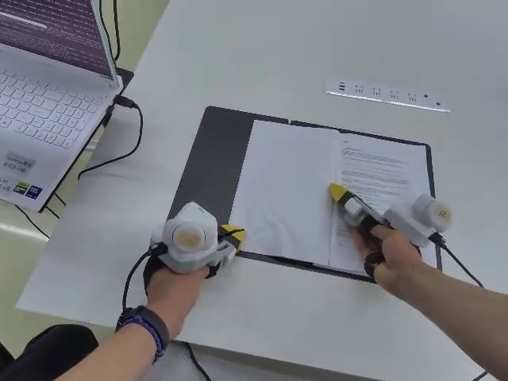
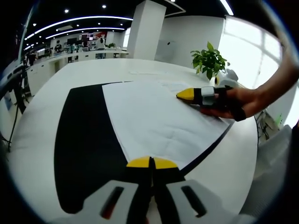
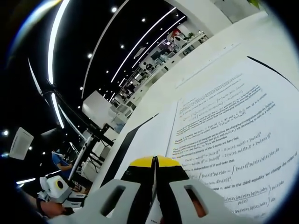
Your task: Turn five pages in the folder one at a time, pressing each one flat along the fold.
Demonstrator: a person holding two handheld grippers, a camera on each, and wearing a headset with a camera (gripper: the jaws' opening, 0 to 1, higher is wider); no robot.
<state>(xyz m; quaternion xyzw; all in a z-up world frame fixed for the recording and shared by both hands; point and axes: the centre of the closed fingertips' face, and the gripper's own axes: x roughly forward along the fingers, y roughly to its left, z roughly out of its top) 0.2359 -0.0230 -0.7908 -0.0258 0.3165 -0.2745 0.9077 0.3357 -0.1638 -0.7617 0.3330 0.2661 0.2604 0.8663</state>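
Both the left tongs (image 1: 234, 233) and right tongs (image 1: 336, 191) are resting pressed together at the folder (image 1: 208, 163), whose thin, limp pages (image 1: 286, 190) are likely wanting a light corner pinch.

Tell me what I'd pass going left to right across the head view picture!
From the left: laptop → left gripper → blank white page → right gripper. The printed page and power strip overlap the right gripper, so I skip them.

head view looks down; both gripper views skim the folder (image 1: 210, 159).
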